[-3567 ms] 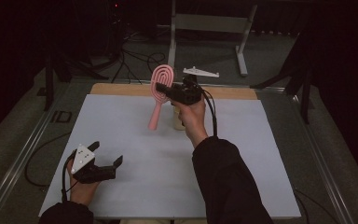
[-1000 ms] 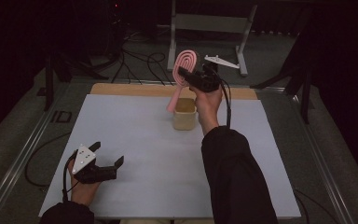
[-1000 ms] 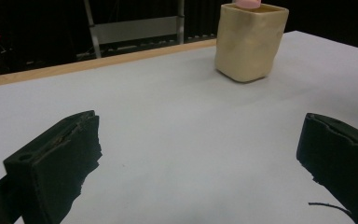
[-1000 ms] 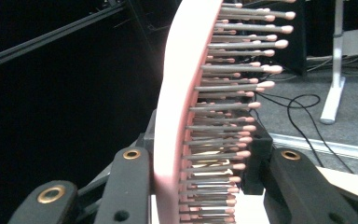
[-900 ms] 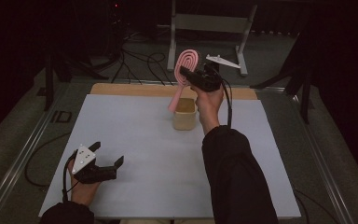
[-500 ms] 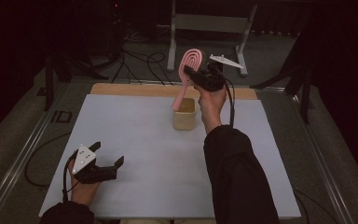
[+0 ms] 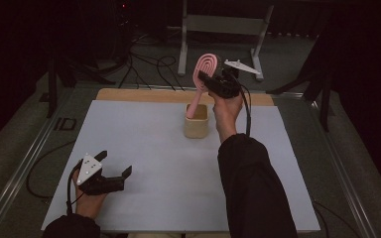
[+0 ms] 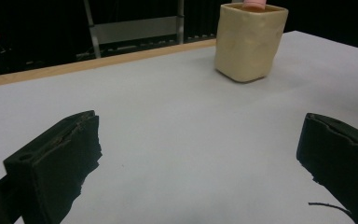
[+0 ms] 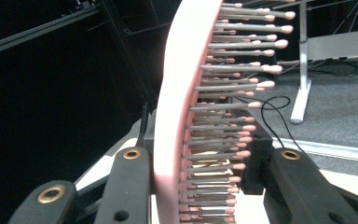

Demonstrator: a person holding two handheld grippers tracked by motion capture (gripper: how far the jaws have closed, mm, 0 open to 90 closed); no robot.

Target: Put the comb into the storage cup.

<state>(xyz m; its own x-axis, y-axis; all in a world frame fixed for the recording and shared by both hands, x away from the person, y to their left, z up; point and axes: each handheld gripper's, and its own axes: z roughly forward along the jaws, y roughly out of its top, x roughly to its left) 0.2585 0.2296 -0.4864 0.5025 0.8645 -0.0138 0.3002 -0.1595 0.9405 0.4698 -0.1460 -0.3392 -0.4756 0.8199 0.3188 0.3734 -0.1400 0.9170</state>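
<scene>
White table top, wooden far edge, grey metal stand beyond.

Pink hairbrush with grey pink-tipped bristles stands nearly upright, tilted, handle end down inside the cup. Beige squarish cup sits upright at the desk's far middle.

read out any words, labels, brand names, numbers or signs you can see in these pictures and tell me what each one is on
None can be read. The pink hairbrush, the beige cup, the white table sheet and both hand-held grippers, left and right, bear no print that shows. A dark mark on the frame left of the table may be lettering, but it is too small and blurred to read.
</scene>
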